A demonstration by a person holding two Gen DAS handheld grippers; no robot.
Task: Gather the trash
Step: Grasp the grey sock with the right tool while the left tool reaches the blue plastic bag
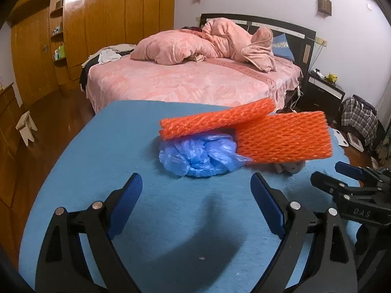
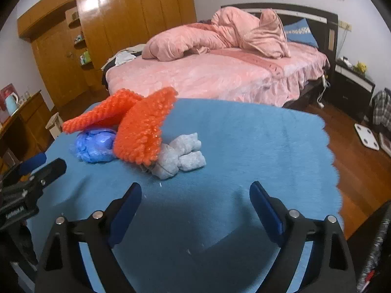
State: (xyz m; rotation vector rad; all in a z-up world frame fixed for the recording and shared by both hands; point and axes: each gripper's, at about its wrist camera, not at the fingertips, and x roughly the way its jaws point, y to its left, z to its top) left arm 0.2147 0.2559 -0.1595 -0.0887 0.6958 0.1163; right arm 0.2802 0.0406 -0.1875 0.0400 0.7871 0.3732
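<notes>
A small heap of trash lies on the table's blue cloth (image 1: 122,146). Two orange foam nets (image 1: 283,136) (image 2: 141,131) lean over a crumpled blue plastic bag (image 1: 198,156) (image 2: 94,146). A grey crumpled wad (image 2: 179,158) sits at the heap's right side and is mostly hidden in the left wrist view. My left gripper (image 1: 196,179) (image 2: 51,161) is open just short of the blue bag, nothing between its fingers. My right gripper (image 2: 195,186) (image 1: 327,171) is open too, a little short of the grey wad, and holds nothing.
Beyond the table stands a bed (image 1: 195,80) with pink bedding. A wooden wardrobe (image 1: 110,24) lines the left wall. A dark nightstand (image 1: 325,85), a bag of clothes (image 1: 359,119) and a white scale (image 2: 366,136) are on the right; a small stool (image 1: 25,127) is on the left.
</notes>
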